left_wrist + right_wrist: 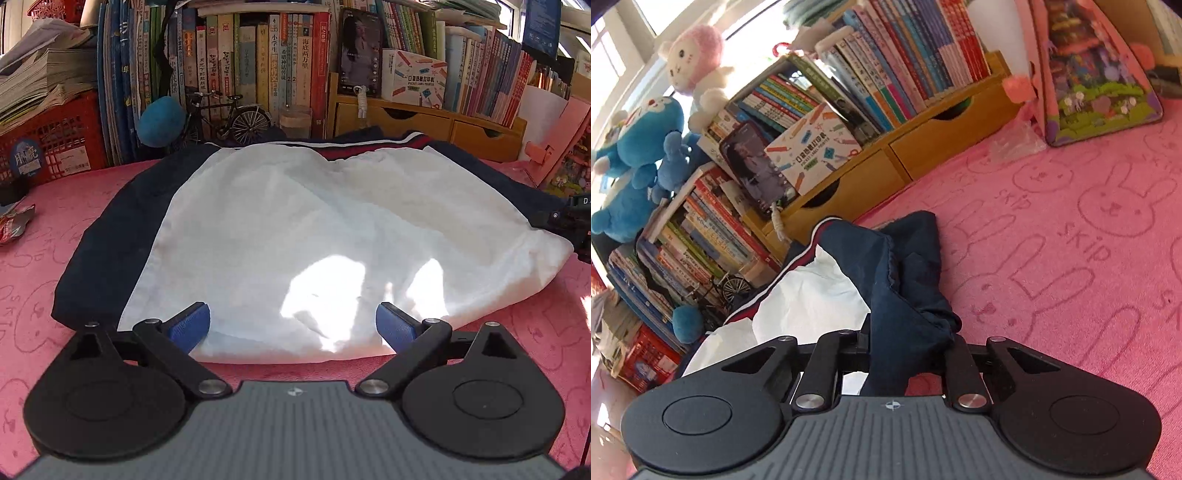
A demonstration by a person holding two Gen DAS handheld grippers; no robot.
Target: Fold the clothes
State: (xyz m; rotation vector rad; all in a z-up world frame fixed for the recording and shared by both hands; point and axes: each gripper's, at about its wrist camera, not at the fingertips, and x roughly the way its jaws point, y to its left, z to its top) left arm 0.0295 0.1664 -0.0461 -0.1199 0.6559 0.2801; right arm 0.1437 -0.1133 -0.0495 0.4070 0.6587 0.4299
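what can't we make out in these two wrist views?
- Right gripper fingertips: right wrist view, buried under the navy sleeve they pinch.
- Garment type and front: left wrist view, only the white lining side shows; the collar end is foreshortened.
- Right gripper in the left wrist view: cut off by the right edge.
- Left gripper: whether its open pads touch the cloth is unclear.

At the lower centre of the frame our right hand-held gripper (908, 350) is clamped on a bunched navy sleeve (908, 280) of the jacket (812, 295), whose white panel spreads toward the lower left. We see the pink bunny-print cloth (1071, 240) filling the right side, a wooden drawer unit (886, 166) packed with books at upper centre, and blue and pink plush toys (639, 155) at upper left.
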